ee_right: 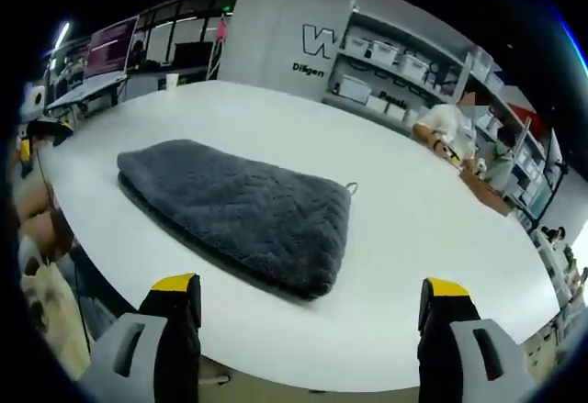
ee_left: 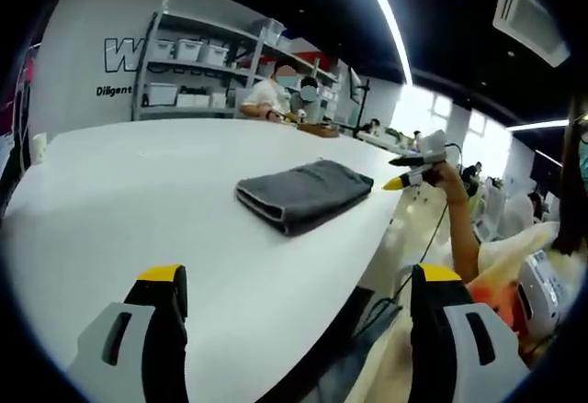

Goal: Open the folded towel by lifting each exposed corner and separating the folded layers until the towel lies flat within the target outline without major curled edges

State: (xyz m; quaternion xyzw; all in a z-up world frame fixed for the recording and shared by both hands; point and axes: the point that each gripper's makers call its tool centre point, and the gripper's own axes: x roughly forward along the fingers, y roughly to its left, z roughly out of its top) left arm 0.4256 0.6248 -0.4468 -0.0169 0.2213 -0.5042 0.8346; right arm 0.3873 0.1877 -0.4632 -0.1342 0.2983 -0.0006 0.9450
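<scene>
Task not started, judging by how things lie: grey towel (ee_right: 241,210) is folded into a thick pad w/ layers stacked, no corner lifted. All unfolding left to do: each corner, each layer, then flattening. No target outline that I can make out on the table, though it may be too faint to tell.

Towel sits on the white table (ee_left: 138,201) near its edge on the person's side. In the right gripper view it lies just ahead of the jaws, a small hang loop (ee_right: 351,186) at its far corner.

Left gripper (ee_left: 299,279): jaws spread wide, holding nothing, well short of the towel. Right gripper (ee_right: 312,293): jaws likewise apart, empty, just short of the towel's near edge; not touching. In the left gripper view it shows at right, in the person's hand (ee_left: 448,175), beside the towel.

Surface: smooth, glossy white, rounded edge. Room: workshop/lab, shelving w/ storage bins (ee_left: 188,50) along back wall, lettering on wall, strip lights overhead, seated people at far end of table.
</scene>
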